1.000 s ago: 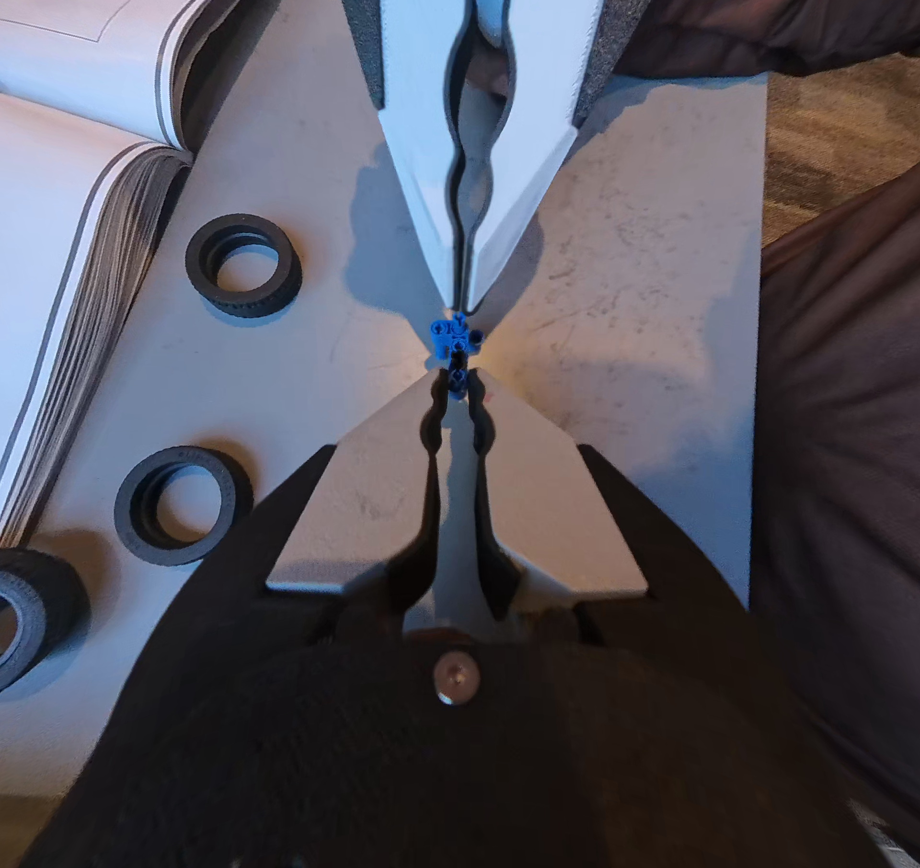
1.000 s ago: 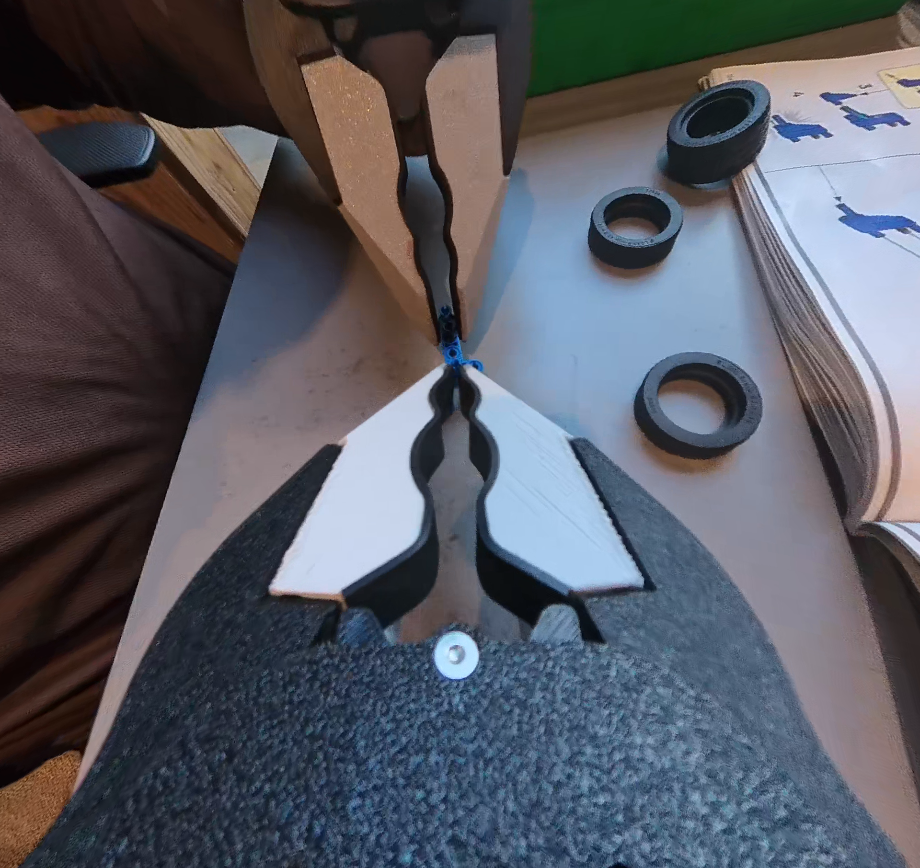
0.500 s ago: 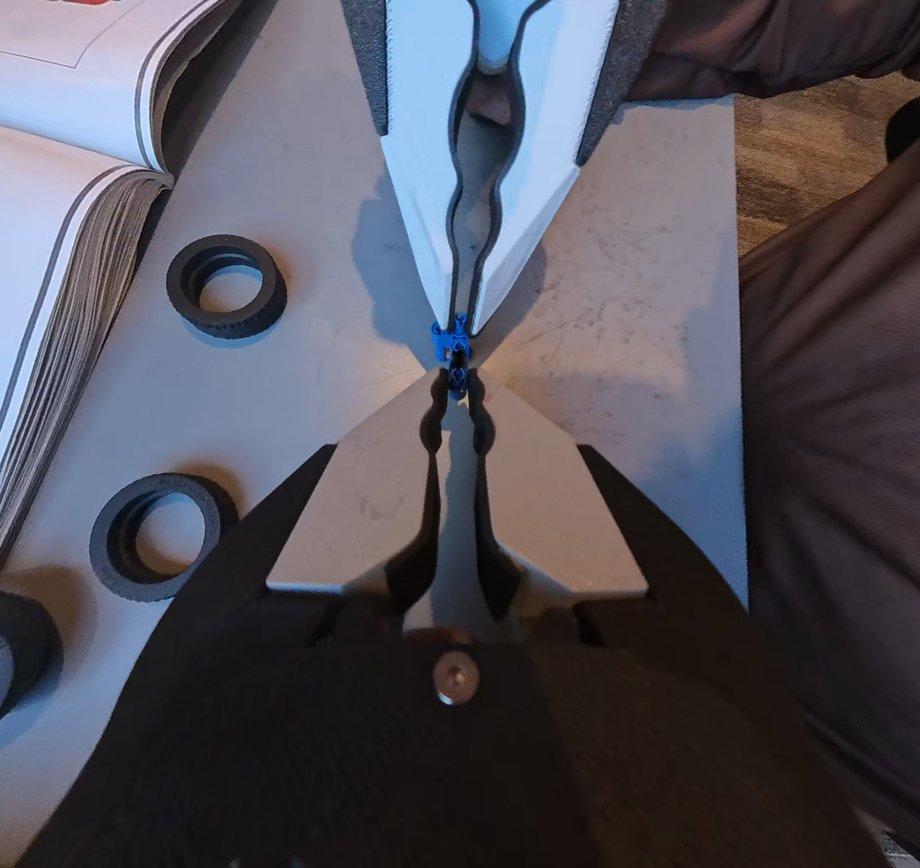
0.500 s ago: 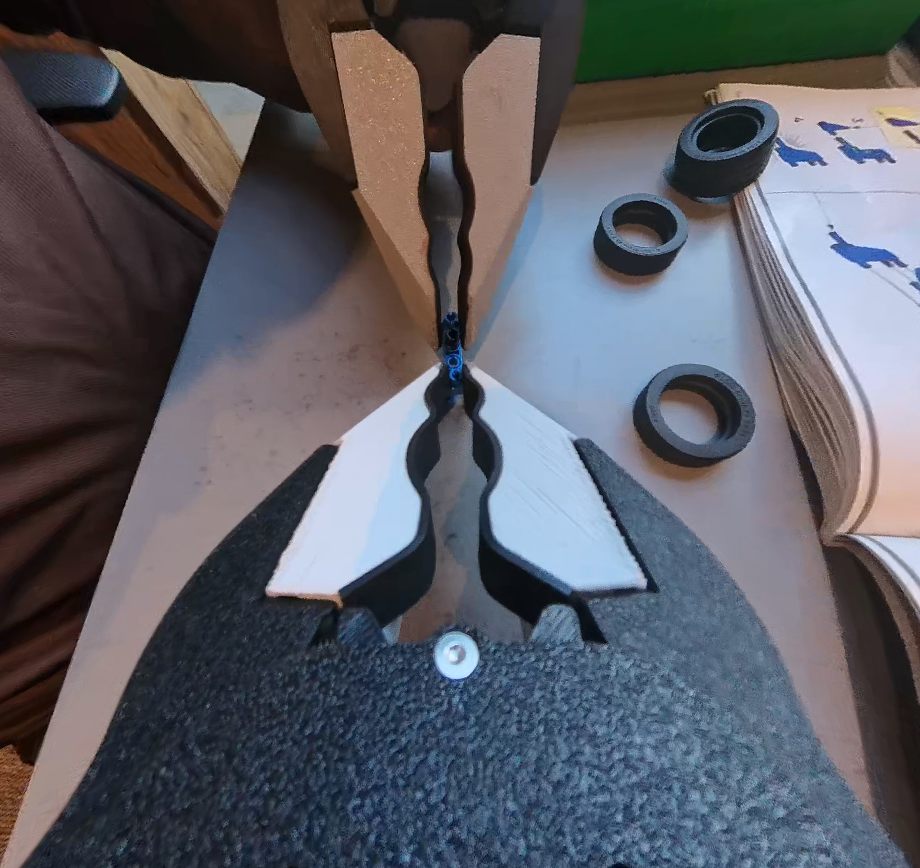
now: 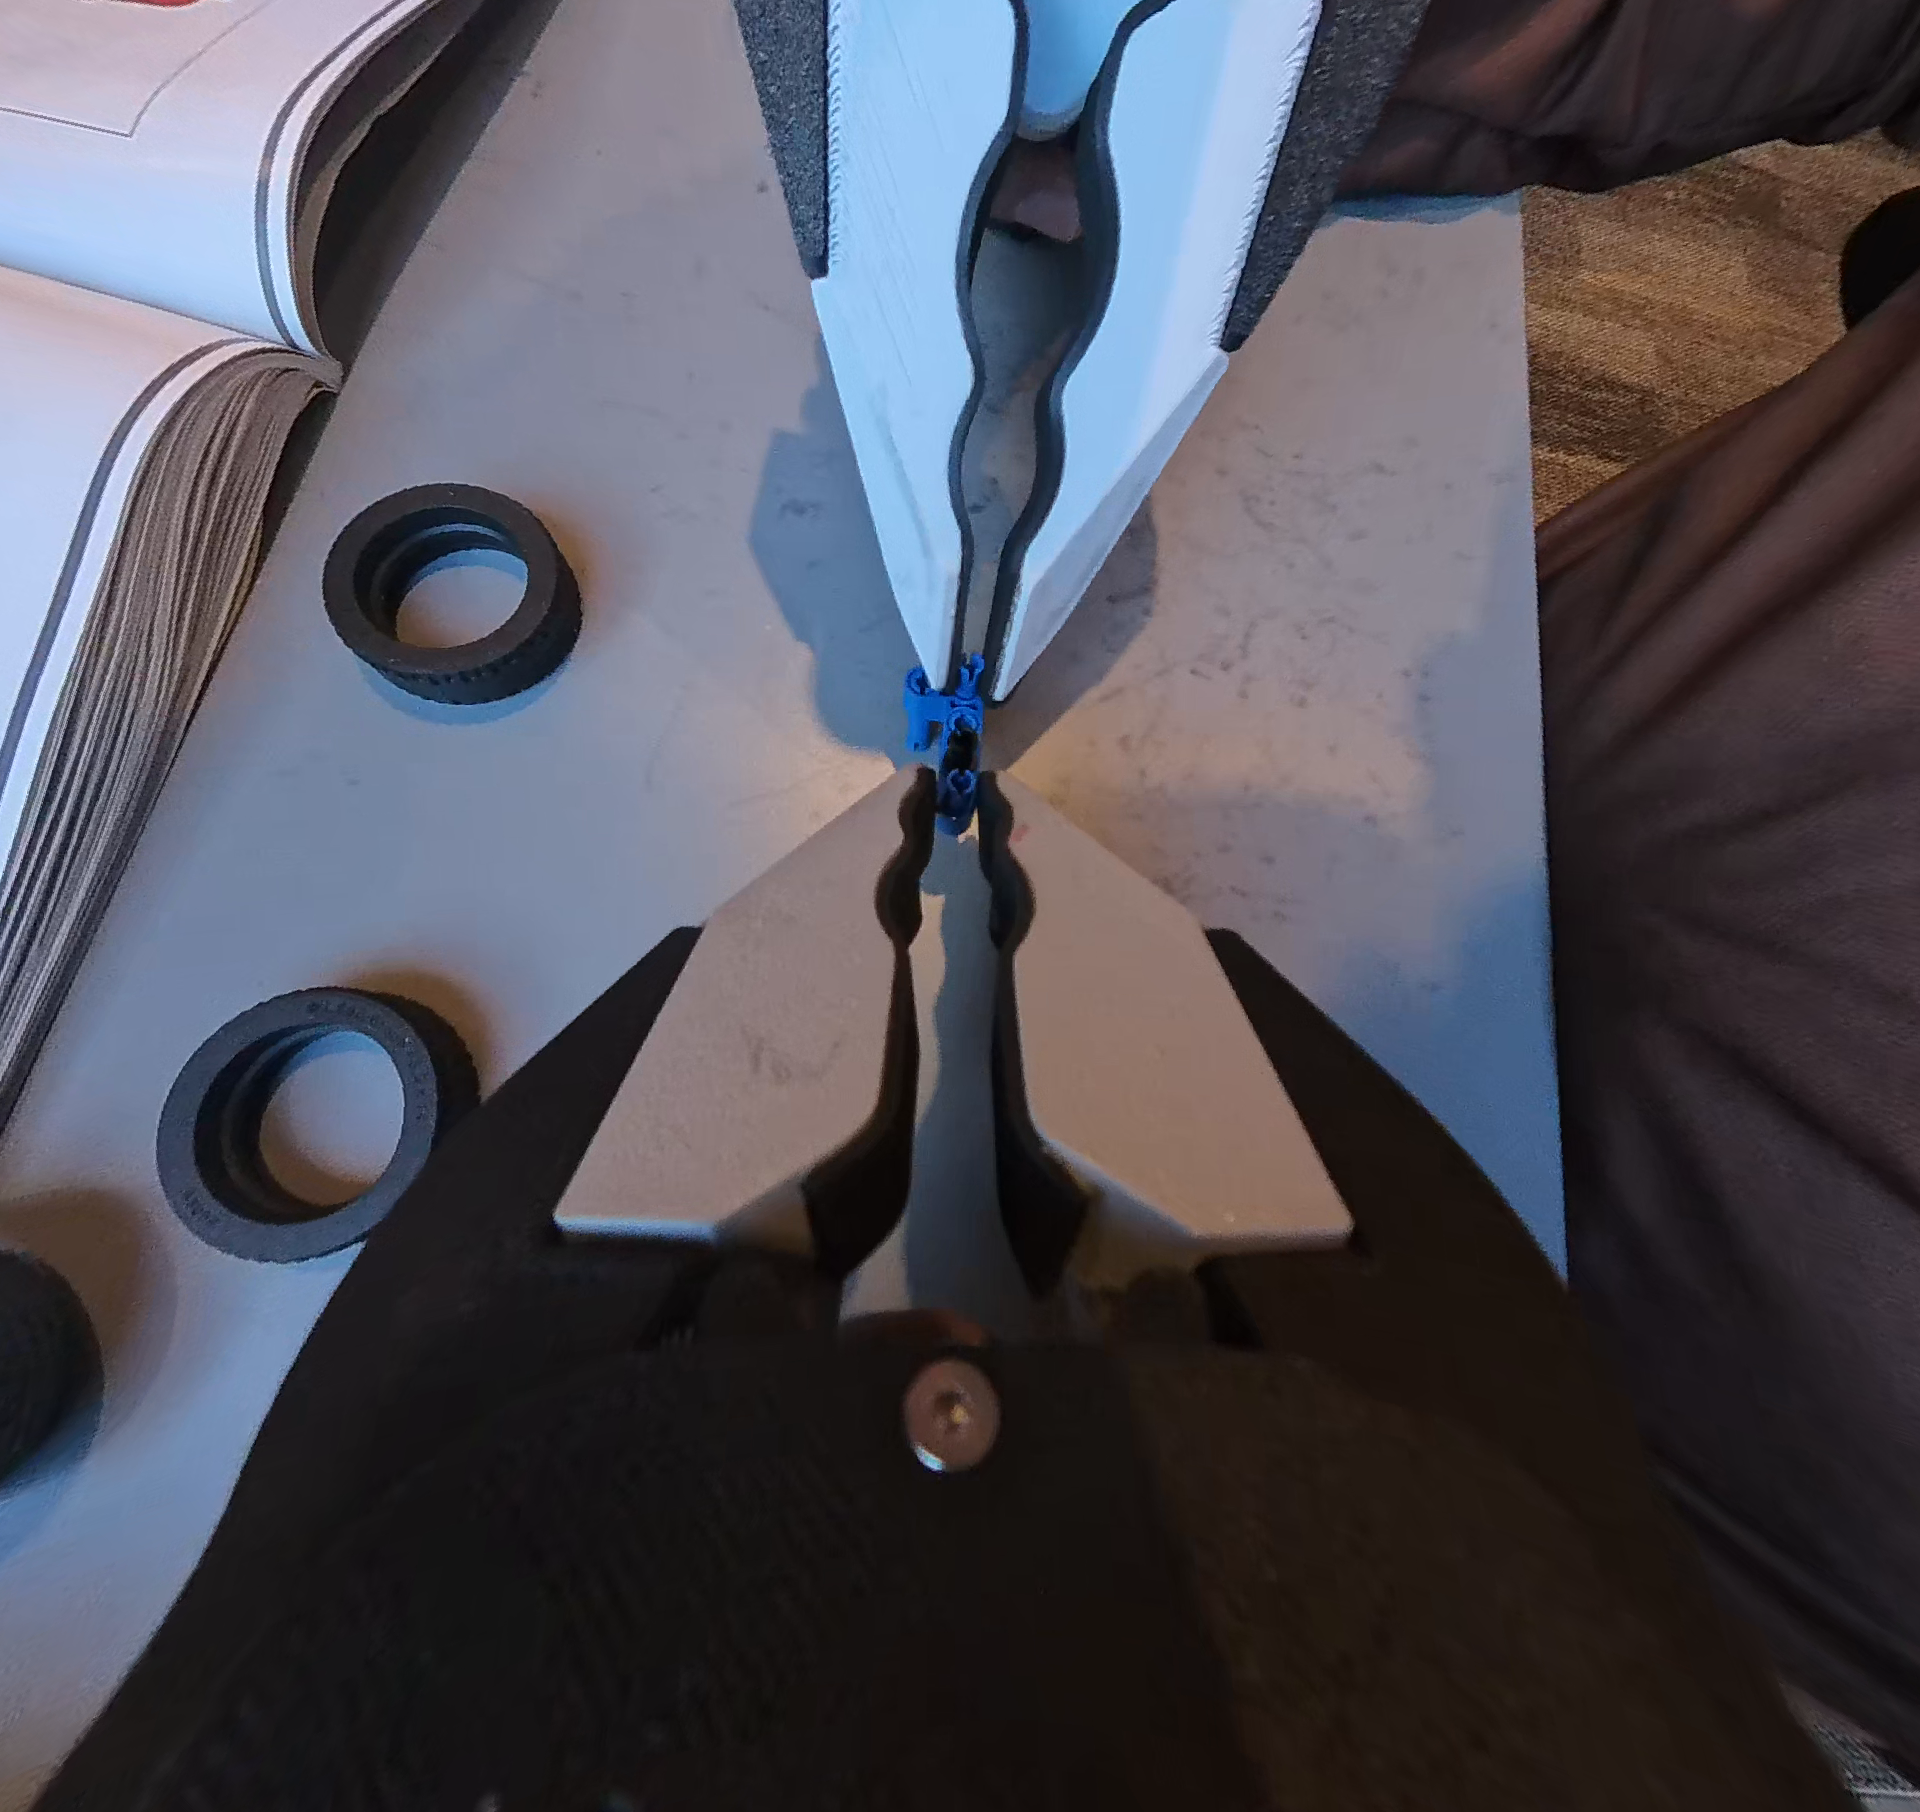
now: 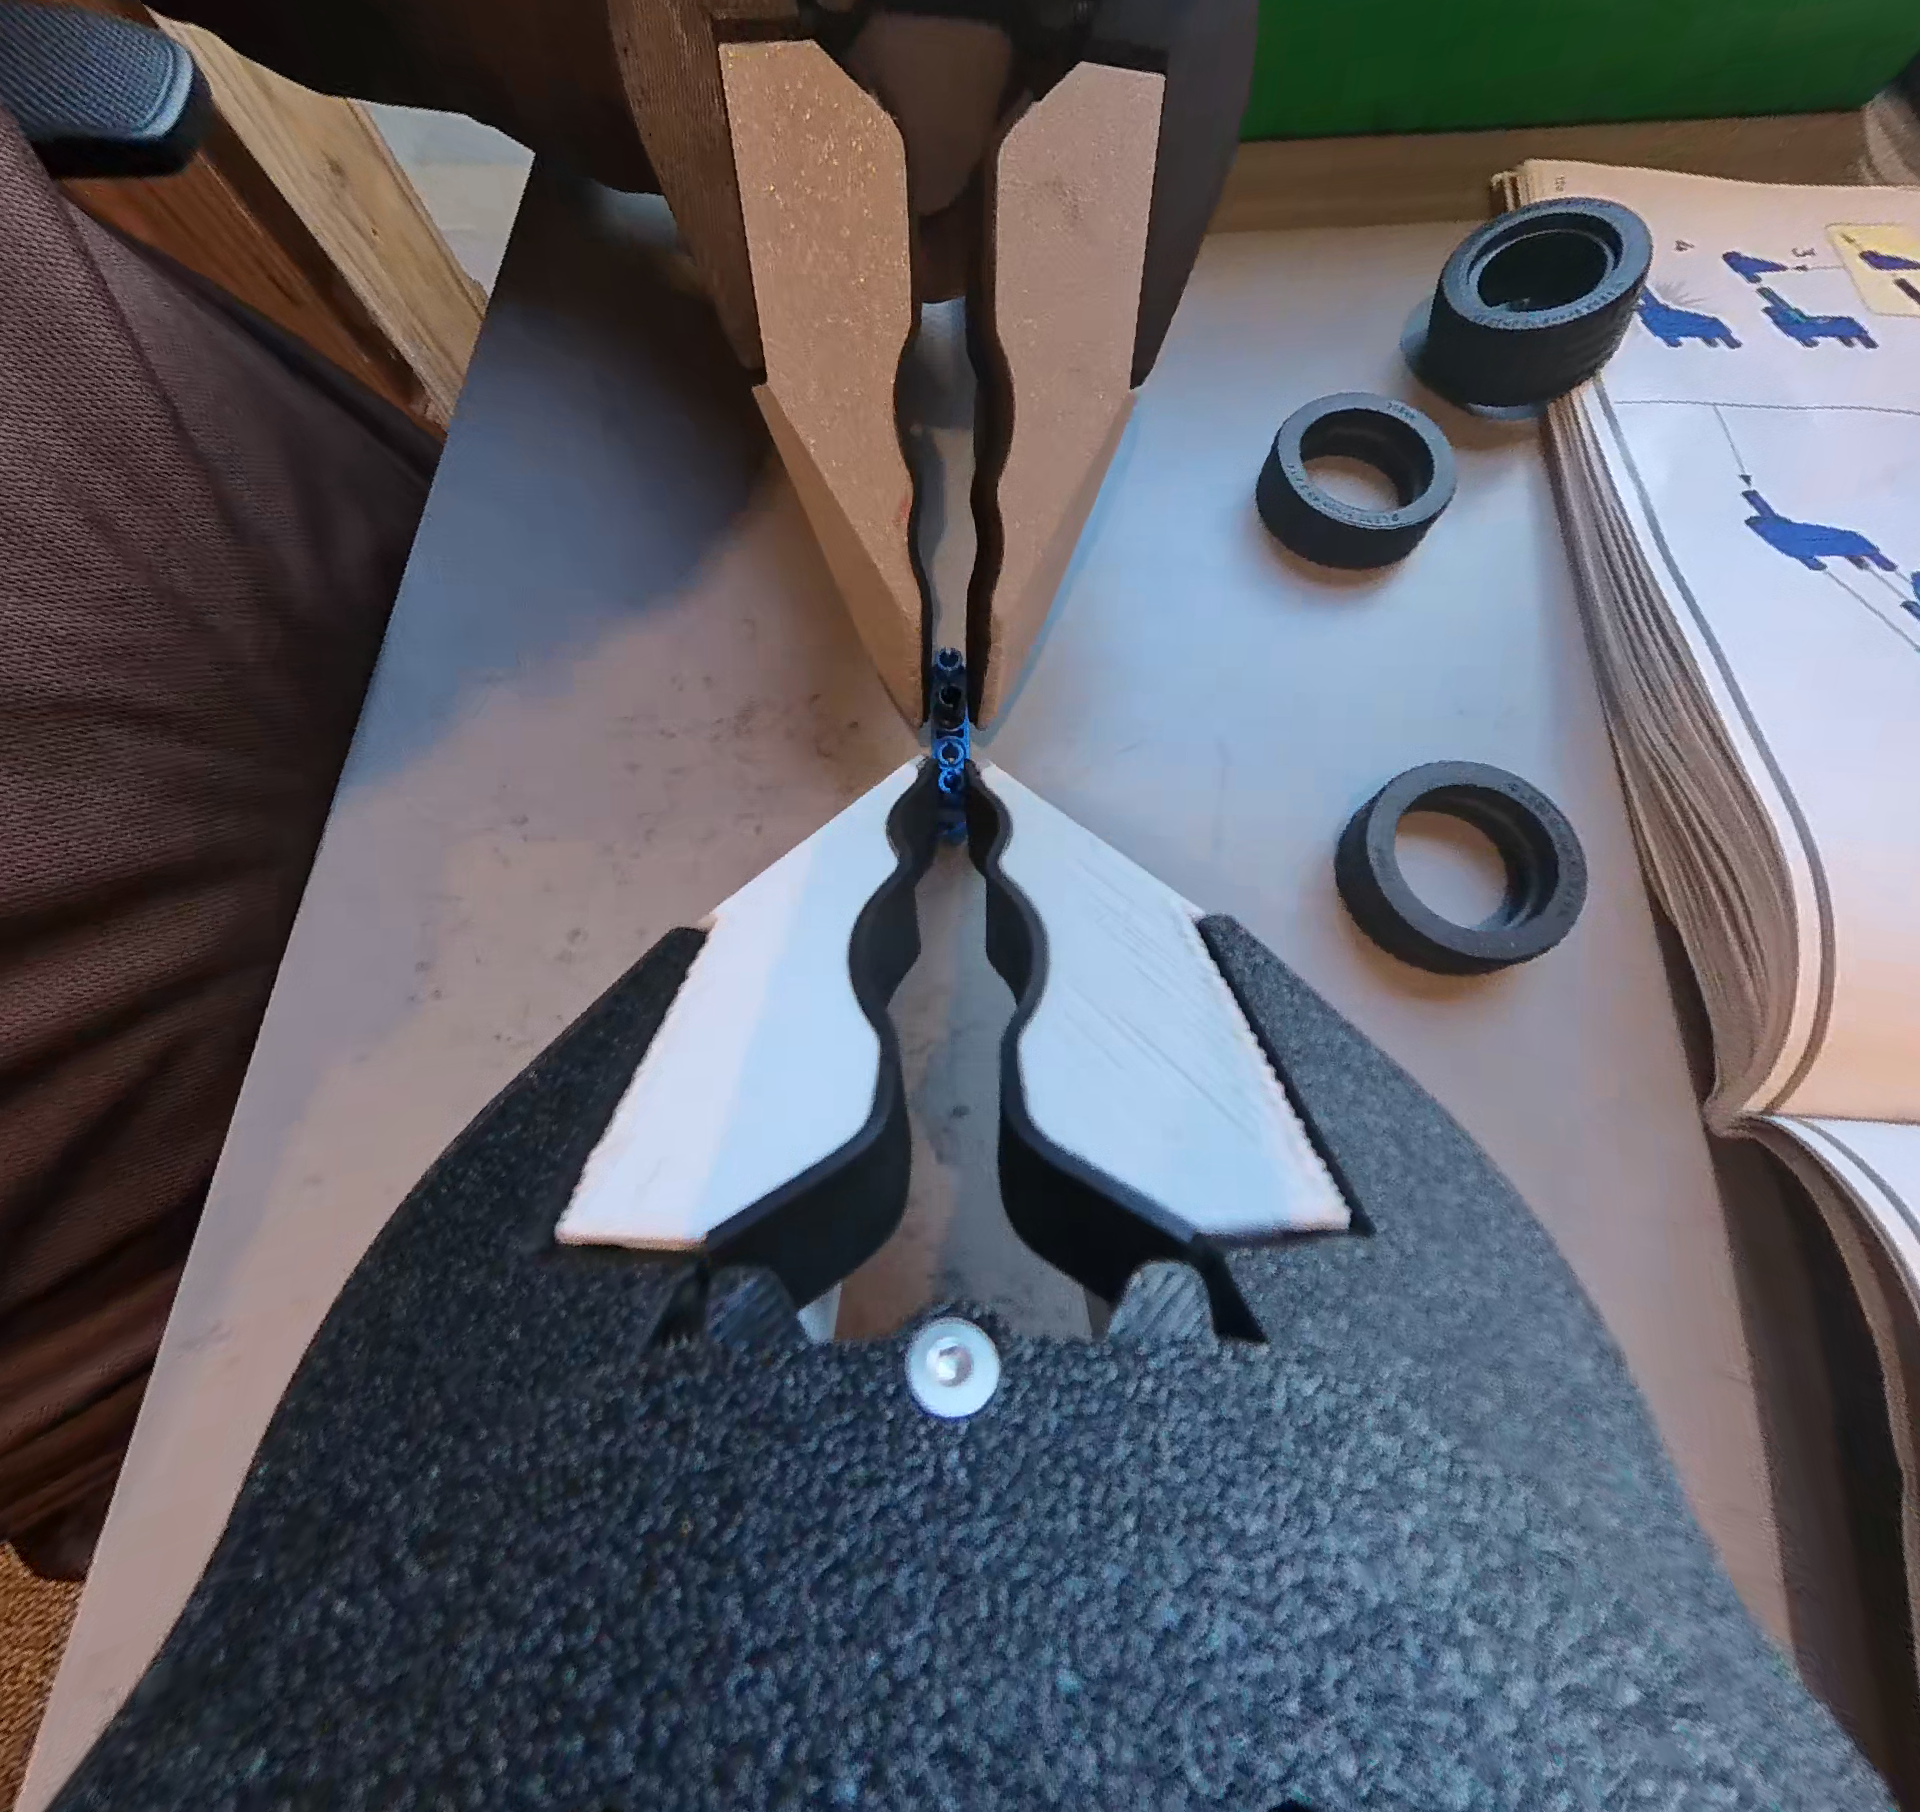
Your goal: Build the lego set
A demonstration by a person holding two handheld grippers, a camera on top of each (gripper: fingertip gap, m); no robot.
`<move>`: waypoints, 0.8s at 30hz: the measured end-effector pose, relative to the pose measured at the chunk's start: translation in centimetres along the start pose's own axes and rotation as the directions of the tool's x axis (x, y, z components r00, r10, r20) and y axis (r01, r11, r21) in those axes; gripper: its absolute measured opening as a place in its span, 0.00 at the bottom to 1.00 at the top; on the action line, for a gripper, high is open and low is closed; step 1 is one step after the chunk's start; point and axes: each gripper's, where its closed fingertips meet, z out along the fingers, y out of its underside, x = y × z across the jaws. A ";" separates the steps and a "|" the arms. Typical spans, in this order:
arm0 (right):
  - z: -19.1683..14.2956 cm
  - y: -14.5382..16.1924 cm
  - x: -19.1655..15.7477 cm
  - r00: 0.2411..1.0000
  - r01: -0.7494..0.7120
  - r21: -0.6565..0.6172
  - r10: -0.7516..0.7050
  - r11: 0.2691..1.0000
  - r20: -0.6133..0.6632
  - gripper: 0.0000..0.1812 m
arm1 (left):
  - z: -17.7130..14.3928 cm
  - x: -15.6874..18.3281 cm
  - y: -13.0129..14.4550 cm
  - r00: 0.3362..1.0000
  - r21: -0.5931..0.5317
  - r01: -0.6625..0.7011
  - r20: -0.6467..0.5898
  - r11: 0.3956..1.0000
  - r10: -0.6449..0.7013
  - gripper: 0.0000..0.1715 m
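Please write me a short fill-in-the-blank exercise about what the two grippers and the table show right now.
1. The left gripper and right gripper meet tip to tip on small ____ lego pieces.
2. Loose black ____ lie on the table.
3. An open instruction ____ lies beside them.
4. Both grippers' jaws are ____.

Missing words: blue; tyres; booklet; shut

Warm, dim light; soft shadows cast on tabletop (image 5: 582,827). Wide-angle bending seen at edges; near foreground blurred.

Matt black rubber tyres (image 6: 1460,867) lie on a smooth, scuffed table (image 6: 582,827) beside a paper booklet (image 6: 1766,723).
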 end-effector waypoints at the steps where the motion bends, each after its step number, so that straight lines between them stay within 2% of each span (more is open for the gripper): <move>1: 0.0 0.0 0.0 1.000 -0.005 -0.004 0.005 1.000 0.005 0.03 | 0.0 0.0 0.0 1.000 -0.002 -0.003 -0.001 1.000 0.003 0.03; 10: 0.0 0.0 0.0 0.997 -0.065 -0.001 0.065 0.998 0.030 0.03 | 0.0 0.0 -0.1 1.000 0.003 -0.005 -0.002 1.000 0.005 0.03; 24: 0.0 0.1 0.0 1.000 -0.023 -0.012 0.023 1.000 0.004 0.03 | 0.1 0.0 0.1 1.000 0.003 -0.007 -0.006 1.000 0.007 0.03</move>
